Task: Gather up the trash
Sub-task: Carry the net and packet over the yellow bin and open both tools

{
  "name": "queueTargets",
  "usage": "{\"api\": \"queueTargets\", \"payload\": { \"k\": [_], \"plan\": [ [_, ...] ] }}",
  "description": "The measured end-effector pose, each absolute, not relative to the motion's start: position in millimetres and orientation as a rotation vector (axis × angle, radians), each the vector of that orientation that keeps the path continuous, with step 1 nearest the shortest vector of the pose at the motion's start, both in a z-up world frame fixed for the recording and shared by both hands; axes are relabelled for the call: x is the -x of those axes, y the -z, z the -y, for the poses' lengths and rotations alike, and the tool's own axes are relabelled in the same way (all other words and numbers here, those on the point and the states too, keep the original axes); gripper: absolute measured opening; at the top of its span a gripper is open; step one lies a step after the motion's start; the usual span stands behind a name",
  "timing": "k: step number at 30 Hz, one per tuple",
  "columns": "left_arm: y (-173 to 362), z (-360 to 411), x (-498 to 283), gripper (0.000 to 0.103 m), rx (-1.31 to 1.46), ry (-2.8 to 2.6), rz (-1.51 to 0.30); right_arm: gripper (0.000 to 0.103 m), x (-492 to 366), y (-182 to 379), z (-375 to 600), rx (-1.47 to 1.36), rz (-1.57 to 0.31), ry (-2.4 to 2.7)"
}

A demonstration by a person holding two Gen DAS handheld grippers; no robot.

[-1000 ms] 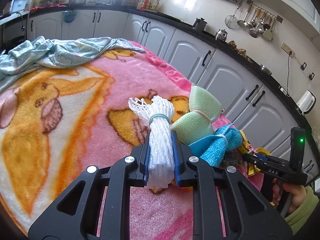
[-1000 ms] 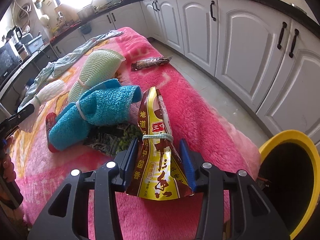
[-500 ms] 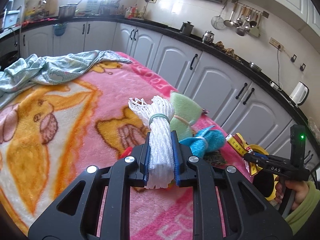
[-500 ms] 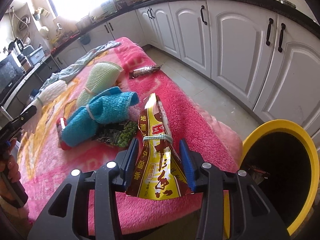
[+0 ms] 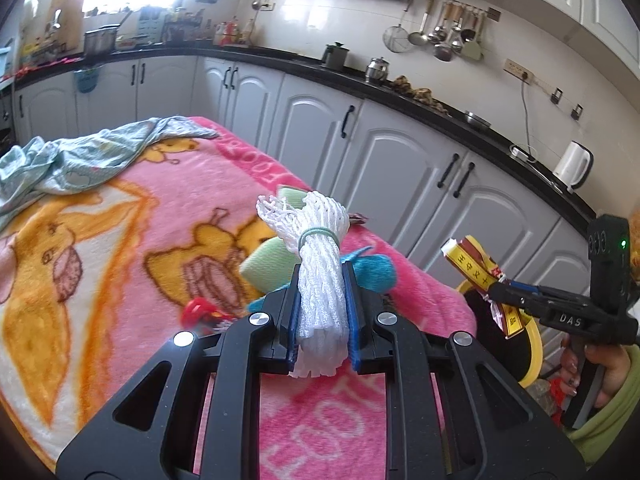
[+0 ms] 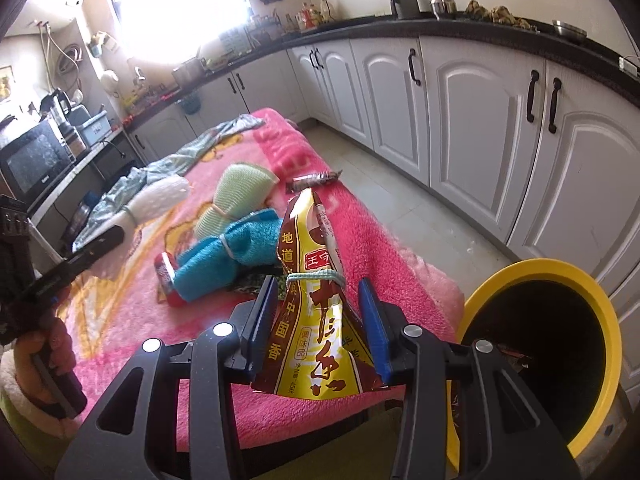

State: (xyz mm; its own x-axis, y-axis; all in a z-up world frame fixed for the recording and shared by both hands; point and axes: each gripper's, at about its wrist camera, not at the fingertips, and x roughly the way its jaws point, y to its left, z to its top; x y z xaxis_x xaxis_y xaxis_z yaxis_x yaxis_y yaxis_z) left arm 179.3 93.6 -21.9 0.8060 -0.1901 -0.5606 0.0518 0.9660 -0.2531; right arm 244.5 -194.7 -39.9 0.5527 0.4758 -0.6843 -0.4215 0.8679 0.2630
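My left gripper is shut on a white foam net bundle tied with a green band, held above the pink blanket. My right gripper is shut on a yellow and brown snack packet, beside the open yellow trash bin. From the left wrist view the packet hangs over the bin's rim. On the blanket lie a blue towel bundle, a green sponge bundle, a red wrapper, a dark green wrapper and a brown wrapper.
A crumpled light-green cloth lies at the blanket's far end. White cabinets with a black counter run along the far side, with tiled floor between them and the table. A microwave stands at the left.
Both grippers have lifted and pulled back from the blanket. The right gripper has carried the snack packet toward the yellow bin, which now fills more of its view.
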Motion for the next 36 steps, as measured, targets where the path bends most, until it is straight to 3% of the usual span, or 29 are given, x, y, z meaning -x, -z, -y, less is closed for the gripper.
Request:
{"api": "queueTargets", "payload": {
  "k": [36],
  "plan": [
    [8.3,48.6,-193.7,0.013,0.044,0.371,-0.617,0.04,-214.2,1.6,320.5,-0.21,-0.683,-0.343]
  ]
}}
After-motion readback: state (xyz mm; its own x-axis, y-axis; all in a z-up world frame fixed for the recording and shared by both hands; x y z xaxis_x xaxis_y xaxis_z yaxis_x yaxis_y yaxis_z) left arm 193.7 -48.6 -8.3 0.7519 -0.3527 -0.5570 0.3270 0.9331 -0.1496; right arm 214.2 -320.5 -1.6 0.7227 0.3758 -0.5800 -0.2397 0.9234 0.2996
